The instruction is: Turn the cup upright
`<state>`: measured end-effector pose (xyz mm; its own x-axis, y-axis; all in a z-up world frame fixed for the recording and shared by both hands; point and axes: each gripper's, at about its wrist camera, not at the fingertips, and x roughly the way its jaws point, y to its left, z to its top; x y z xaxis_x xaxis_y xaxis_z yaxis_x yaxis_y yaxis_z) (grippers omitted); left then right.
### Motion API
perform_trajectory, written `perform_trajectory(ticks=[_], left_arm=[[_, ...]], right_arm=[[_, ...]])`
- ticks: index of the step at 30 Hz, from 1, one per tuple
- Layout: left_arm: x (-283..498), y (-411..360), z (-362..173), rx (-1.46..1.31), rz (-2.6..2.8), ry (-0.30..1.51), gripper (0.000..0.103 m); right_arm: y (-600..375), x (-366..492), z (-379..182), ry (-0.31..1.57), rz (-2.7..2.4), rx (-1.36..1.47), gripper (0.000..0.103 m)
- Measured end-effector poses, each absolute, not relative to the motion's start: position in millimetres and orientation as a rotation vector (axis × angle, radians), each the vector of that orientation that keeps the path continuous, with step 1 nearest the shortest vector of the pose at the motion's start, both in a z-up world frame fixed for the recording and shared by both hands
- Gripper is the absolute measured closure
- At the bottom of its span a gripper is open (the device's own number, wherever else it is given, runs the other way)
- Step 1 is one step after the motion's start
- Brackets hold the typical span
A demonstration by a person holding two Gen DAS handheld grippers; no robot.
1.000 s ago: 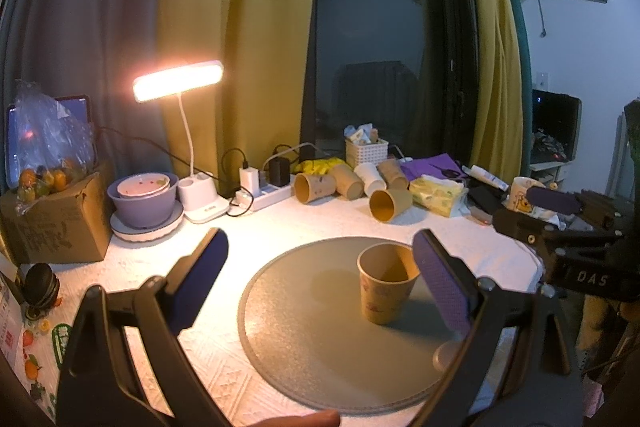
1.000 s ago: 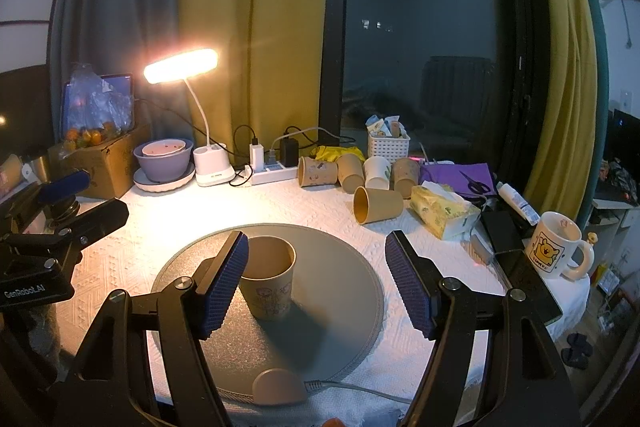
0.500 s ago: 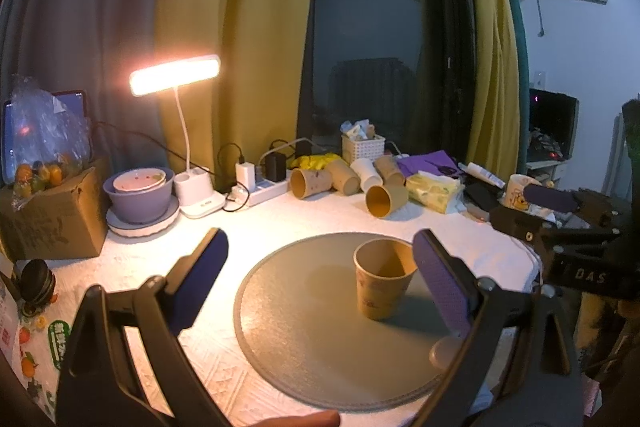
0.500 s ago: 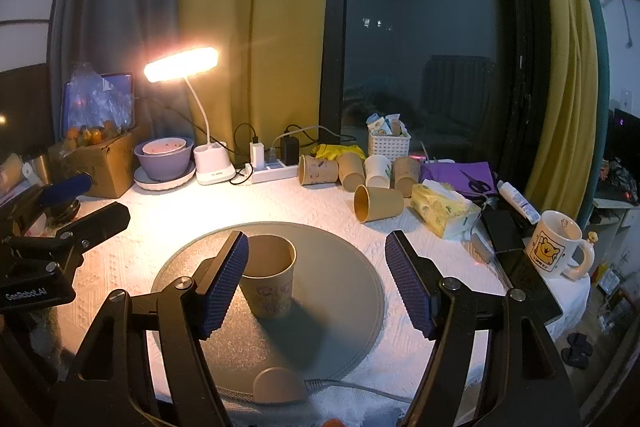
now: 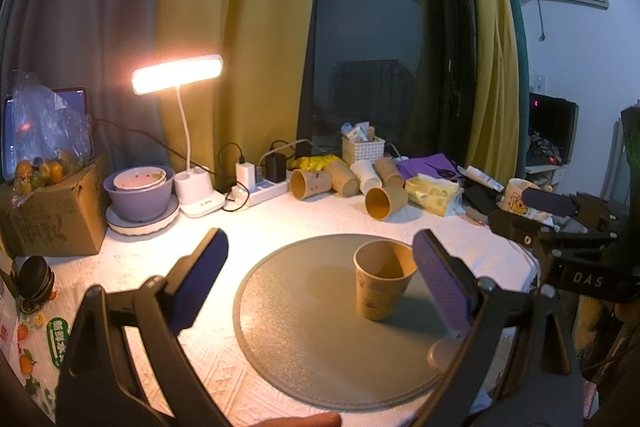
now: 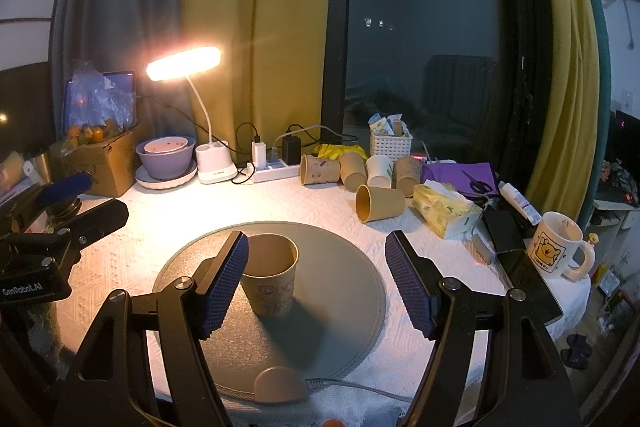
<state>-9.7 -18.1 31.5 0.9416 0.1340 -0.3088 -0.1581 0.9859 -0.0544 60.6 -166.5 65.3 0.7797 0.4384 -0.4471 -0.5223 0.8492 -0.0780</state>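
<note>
A brown paper cup stands upright, mouth up, on the round grey mat; it also shows in the right wrist view on the mat. My left gripper is open and empty, held back from the cup, which sits close to its right finger. My right gripper is open and empty, with the cup just beside its left finger. Each gripper appears in the other's view: the right gripper and the left gripper.
Several paper cups lie on their sides at the back, near a tissue pack and white basket. A lit desk lamp, power strip, purple bowl, cardboard box and mug surround the mat.
Both grippers stay open and nearly still. The left wrist view has shifted slightly; the cup stays upright on the mat.
</note>
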Motion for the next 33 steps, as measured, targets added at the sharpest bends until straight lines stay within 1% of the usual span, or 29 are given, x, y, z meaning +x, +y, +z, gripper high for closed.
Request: perform_trajectory(ticks=[33], left_arm=[[-10.9,-19.5,32.2,-0.079,0.148,0.307,0.009]], right_arm=[[-166.1,60.7,65.6,0.432,0.522,-0.202,0.029]])
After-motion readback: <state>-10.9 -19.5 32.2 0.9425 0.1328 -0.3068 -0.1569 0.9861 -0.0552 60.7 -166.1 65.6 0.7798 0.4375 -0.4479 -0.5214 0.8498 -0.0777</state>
